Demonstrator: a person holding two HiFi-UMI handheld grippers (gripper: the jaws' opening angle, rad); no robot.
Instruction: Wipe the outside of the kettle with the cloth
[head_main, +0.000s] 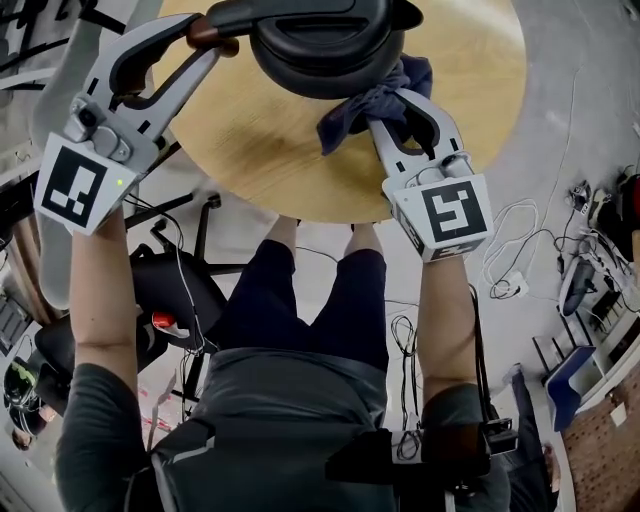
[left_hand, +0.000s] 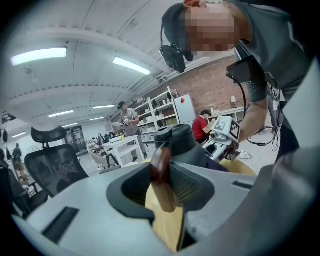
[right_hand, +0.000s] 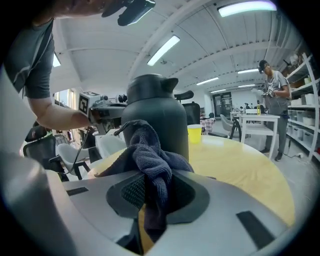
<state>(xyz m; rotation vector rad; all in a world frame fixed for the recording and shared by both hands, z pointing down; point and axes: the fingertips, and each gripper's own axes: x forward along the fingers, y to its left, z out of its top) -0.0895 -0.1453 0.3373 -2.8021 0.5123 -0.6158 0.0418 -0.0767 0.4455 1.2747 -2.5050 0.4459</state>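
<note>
Kettle (head_main: 320, 50) black; blue cloth (head_main: 375, 105) against it.

Both gripper bodies are light grey moulded plastic with black ribbed jaw liners. The left gripper (head_main: 205, 38) and the right gripper (head_main: 395, 106) each carry a white cube printed with black square markers. The left cube (head_main: 75, 185) bears a small green light (head_main: 120, 183). The person wears a grey short-sleeved shirt (head_main: 270, 420) and dark shorts (head_main: 300, 300). A black box (head_main: 455, 445) with cables (head_main: 405, 350) is strapped to the right upper arm.
</note>
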